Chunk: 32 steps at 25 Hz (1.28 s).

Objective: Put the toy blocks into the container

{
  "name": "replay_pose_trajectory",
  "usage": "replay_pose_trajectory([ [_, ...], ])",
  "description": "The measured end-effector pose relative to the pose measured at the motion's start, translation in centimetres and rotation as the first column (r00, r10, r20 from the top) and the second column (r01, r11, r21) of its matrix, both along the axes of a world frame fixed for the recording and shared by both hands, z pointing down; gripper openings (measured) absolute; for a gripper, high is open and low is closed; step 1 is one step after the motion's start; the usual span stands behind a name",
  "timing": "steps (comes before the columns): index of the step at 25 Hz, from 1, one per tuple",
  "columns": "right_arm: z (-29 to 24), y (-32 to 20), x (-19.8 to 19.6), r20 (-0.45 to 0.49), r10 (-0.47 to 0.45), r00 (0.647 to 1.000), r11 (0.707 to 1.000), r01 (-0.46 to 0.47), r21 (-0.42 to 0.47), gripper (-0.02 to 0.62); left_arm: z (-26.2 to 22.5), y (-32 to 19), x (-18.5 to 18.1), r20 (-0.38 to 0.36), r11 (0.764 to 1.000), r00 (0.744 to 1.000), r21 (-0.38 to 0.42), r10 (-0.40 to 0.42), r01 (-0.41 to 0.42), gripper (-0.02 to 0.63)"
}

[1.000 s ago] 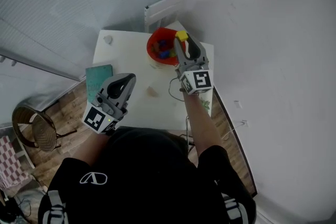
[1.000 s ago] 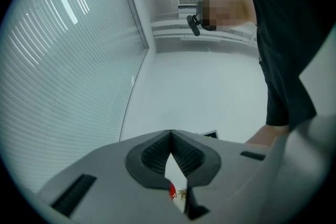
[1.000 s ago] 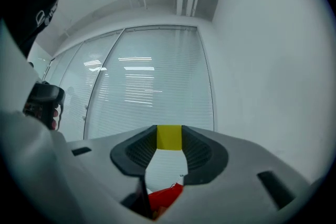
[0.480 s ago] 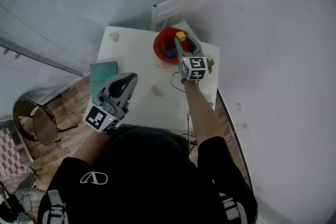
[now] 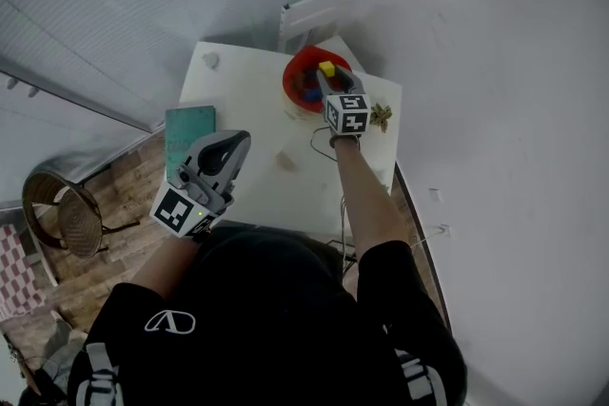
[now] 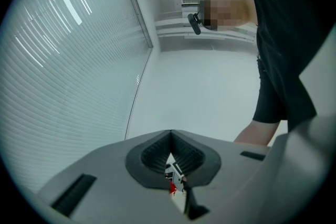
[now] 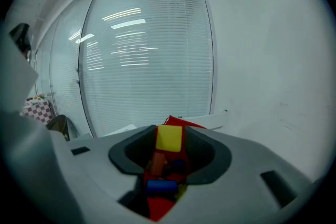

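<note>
Lighting: even, cool, diffuse. Head view bright, no hard shadows on desk (image 5: 247, 109). Both gripper views: heavy fisheye, dark vignette at corners. Ceiling lights glare as streaks on blinds (image 7: 131, 18). Near fingers (image 7: 207, 157) soft, out of focus; bkgd sharper.

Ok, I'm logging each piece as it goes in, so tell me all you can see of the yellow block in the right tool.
The yellow block is a plain, smooth-faced, cube-like piece, plastic by the look, unmarked. The right tool has its jaws closed on two opposite sides, near their tips, one flat face squarely toward that tool's camera. It hangs over the red container on the white table, above a blue block and an orange block inside; whether it touches them cannot be told.
</note>
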State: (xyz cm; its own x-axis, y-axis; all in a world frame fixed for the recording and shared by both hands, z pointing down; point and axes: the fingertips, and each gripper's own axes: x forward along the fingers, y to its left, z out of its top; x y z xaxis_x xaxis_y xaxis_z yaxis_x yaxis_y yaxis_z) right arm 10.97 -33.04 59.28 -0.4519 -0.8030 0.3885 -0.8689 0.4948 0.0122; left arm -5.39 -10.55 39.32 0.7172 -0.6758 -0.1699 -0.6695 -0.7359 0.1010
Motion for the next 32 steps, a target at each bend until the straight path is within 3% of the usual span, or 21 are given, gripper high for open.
replay_pose_trajectory([
  [2,0.0,0.0,-0.1,0.000,0.006,1.000,1.000,-0.006,0.009,0.264,0.1,0.0,-0.1,-0.003,1.000,1.000,-0.004,0.001,-0.001,0.005],
  [4,-0.4,0.3,-0.2,0.013,0.003,1.000,1.000,-0.003,0.018,0.275,0.1,0.1,-0.1,-0.003,1.000,1.000,-0.007,0.003,-0.003,0.005],
  [12,-5.6,2.8,-1.0,0.037,-0.060,0.998,0.991,0.055,0.121,0.244,-0.1,0.1,0.3,-0.004,1.000,1.000,-0.004,0.012,-0.012,0.005],
  [22,-14.4,10.1,-1.9,0.096,-0.149,0.984,0.950,0.115,0.291,0.241,0.1,0.0,1.4,-0.007,0.999,0.999,-0.002,0.039,-0.039,0.005],
  [28,-18.1,15.2,-2.3,0.126,-0.191,0.973,0.930,0.138,0.342,0.232,-0.1,-0.2,1.9,-0.004,0.998,0.998,-0.003,0.060,-0.060,0.005],
  [32,-19.0,18.5,-2.4,0.156,-0.205,0.966,0.931,0.144,0.336,0.229,-0.2,0.0,2.3,-0.004,0.997,0.997,-0.004,0.075,-0.075,0.005],
])
